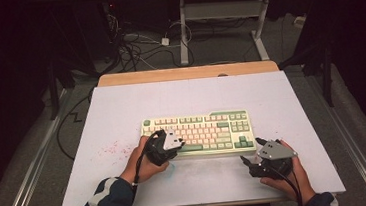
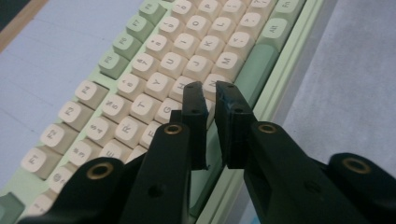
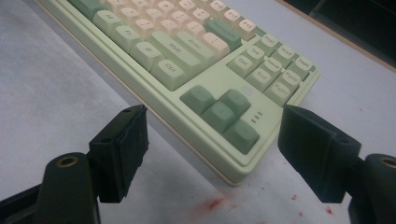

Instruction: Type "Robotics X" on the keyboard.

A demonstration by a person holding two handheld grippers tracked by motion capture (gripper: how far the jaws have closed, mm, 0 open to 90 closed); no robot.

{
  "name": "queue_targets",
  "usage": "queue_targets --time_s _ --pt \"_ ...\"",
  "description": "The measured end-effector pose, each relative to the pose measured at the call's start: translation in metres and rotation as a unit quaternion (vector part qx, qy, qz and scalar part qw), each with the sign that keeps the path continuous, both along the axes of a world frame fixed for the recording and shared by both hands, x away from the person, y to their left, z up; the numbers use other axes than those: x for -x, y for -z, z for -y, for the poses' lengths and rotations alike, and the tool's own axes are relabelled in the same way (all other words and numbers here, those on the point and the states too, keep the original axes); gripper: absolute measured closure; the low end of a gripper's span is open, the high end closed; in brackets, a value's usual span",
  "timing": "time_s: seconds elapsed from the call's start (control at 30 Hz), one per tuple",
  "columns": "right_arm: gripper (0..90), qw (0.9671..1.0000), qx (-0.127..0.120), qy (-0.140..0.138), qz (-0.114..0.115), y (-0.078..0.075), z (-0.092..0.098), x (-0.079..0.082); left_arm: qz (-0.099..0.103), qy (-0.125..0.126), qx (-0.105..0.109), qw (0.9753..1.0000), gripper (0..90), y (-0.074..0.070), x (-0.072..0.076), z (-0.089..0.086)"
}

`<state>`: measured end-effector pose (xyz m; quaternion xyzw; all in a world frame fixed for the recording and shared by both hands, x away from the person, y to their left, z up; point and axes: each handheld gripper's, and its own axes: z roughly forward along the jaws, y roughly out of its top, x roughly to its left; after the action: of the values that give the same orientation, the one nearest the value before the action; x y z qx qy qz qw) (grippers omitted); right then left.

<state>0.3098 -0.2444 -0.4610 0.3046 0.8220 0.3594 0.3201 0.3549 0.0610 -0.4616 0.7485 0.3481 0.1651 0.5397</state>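
On the keyboard [image 3: 187, 70], legends "Ctrl", "Shift", "Enter", "PgDn".

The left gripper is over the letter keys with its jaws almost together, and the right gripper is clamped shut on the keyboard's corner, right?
Not quite. The right gripper isn't clamped on anything: the right gripper view shows its jaws wide apart, just short of the keyboard corner by the arrow keys, not touching it. The rest holds: the left gripper hovers over the letter keys with its jaws nearly together.
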Motion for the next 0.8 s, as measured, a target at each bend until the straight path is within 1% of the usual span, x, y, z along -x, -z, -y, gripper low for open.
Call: queue_targets --time_s 0.07,0.13,0.27,0.3,0.4,0.43,0.5,0.63,0.73,0.8 --pt "25.4 1.0 -0.001 0.0 0.001 0.0 0.0 0.0 0.01 -0.007 0.0 0.9999 70.5 -0.001 0.0 -0.002" --pt "25.4 1.0 -0.002 0.002 0.0 0.0 0.001 0.0 0.015 -0.009 0.003 0.9998 64.7 -0.002 0.0 -0.005" --pt "25.4 1.0 -0.002 0.002 0.0 0.0 0.001 0.0 0.036 -0.021 0.003 0.9991 50.0 -0.003 0.001 -0.011" --pt "25.4 1.0 -0.002 0.003 0.0 -0.001 0.001 0.0 0.041 -0.027 0.006 0.9988 46.2 -0.004 0.001 -0.012" --pt "25.4 1.0 -0.001 0.002 0.001 -0.001 0.001 0.0 0.048 -0.037 0.012 0.9981 34.8 -0.005 0.002 -0.017" --pt "25.4 1.0 -0.001 0.002 0.001 0.0 0.001 0.0 0.051 -0.038 0.011 0.9979 32.3 -0.005 0.003 -0.018" --pt "25.4 1.0 -0.001 0.003 0.001 0.0 0.001 0.0 0.055 -0.039 0.017 0.9976 26.1 -0.006 0.004 -0.022" --pt "25.4 1.0 -0.003 0.003 0.001 -0.001 0.002 0.0 0.065 -0.049 0.008 0.9966 20.2 -0.005 0.007 -0.031" --pt "25.4 1.0 -0.004 0.006 0.0 -0.001 0.003 0.0 0.07 -0.054 0.005 0.9961 18.8 -0.005 0.009 -0.039" --pt "25.4 1.0 -0.003 0.006 0.001 -0.001 0.003 0.0 0.07 -0.057 0.011 0.9959 18.7 -0.005 0.01 -0.045"
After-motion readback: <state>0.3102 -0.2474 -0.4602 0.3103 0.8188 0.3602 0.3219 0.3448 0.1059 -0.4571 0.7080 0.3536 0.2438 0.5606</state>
